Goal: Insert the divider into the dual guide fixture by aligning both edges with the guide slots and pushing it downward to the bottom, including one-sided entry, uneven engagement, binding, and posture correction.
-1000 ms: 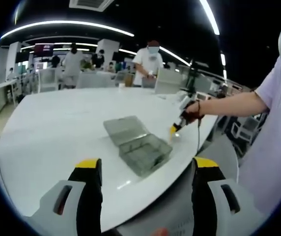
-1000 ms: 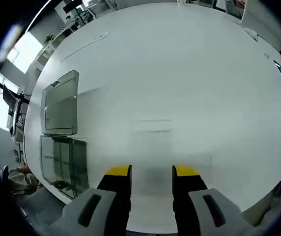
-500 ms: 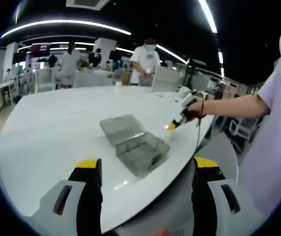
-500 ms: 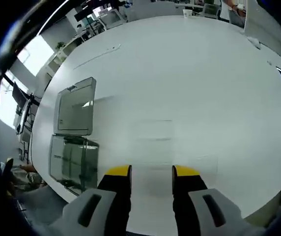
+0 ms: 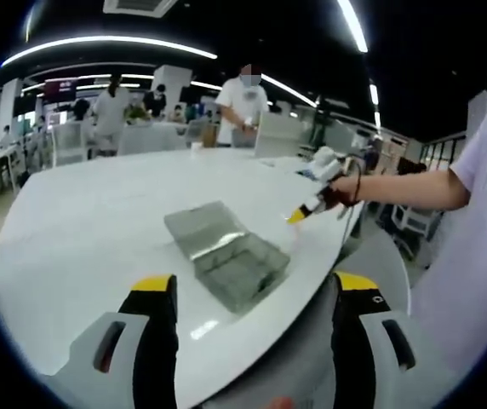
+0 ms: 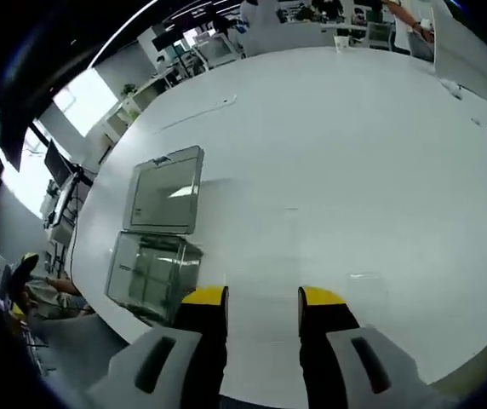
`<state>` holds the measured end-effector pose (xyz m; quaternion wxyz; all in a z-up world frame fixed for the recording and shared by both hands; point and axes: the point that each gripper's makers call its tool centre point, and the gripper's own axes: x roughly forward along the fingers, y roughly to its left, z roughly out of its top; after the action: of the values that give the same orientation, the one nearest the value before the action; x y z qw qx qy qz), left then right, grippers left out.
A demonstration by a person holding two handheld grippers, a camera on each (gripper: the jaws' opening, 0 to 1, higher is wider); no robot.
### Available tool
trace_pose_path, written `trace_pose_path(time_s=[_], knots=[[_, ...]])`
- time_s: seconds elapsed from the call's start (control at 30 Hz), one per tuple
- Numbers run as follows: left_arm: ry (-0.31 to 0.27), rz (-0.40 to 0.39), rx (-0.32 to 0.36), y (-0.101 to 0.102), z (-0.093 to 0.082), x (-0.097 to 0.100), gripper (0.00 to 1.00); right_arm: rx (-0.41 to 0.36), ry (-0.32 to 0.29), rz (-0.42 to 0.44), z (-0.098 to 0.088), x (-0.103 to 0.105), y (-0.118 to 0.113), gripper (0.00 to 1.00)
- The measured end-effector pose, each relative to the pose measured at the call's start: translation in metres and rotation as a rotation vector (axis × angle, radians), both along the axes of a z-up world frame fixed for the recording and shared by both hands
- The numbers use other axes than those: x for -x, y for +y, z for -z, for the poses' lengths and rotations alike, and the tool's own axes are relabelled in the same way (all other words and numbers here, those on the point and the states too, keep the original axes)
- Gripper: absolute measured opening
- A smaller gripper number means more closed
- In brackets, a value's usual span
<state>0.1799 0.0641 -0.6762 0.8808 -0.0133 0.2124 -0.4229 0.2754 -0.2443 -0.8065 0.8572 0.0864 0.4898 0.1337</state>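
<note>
A: Where is the box from the left gripper (image 5: 250, 294)?

B: Ahead of it and between the lines of its jaws, well apart from the tips. The clear box (image 5: 225, 255) lies open on the white table (image 5: 82, 221), lid flat behind the tray. The jaws stand wide apart, nothing between them.

A: And the right gripper?

B: In the left gripper view it (image 5: 298, 216) hangs just past the box's far right corner, yellow tips down close to the table, held by a hand (image 5: 339, 192). In its own view the right gripper (image 6: 262, 297) has its jaws parted a little with bare table between them. The box (image 6: 157, 230) lies to the left of them, its tray nearest the left jaw and its lid beyond.

A: The divider?

B: I cannot make it out; there are faint clear partitions in the tray, too blurred to tell apart. Neither gripper touches the box.

A: Anything else?

B: People (image 5: 242, 102) stand past the table's far side.
</note>
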Motion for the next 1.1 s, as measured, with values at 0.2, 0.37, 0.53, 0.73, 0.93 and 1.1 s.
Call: trace_pose_path(time_s=[0.2, 0.37, 0.53, 0.73, 0.93, 1.1], knots=[[-0.008, -0.022, 0.006, -0.004, -0.003, -0.003, 0.72, -0.013, -0.042, -0.069, -0.016, 0.002, 0.011, 0.28], [-0.023, -0.046, 0.012, -0.007, -0.01, -0.007, 0.72, -0.01, -0.109, -0.165, -0.04, 0.002, 0.025, 0.28], [-0.038, -0.071, 0.01, -0.01, -0.014, -0.013, 0.7, 0.006, -0.194, -0.249, -0.062, 0.001, 0.039, 0.28], [-0.049, -0.068, 0.004, -0.017, -0.015, -0.016, 0.7, 0.003, -0.263, -0.35, -0.076, 0.001, 0.057, 0.28], [-0.042, -0.099, 0.052, -0.027, -0.02, -0.027, 0.65, 0.006, -0.331, -0.468, -0.085, 0.005, 0.073, 0.28], [-0.042, -0.069, 0.032, -0.046, -0.02, -0.034, 0.63, 0.064, -0.409, -0.576, -0.091, 0.007, 0.083, 0.28]])
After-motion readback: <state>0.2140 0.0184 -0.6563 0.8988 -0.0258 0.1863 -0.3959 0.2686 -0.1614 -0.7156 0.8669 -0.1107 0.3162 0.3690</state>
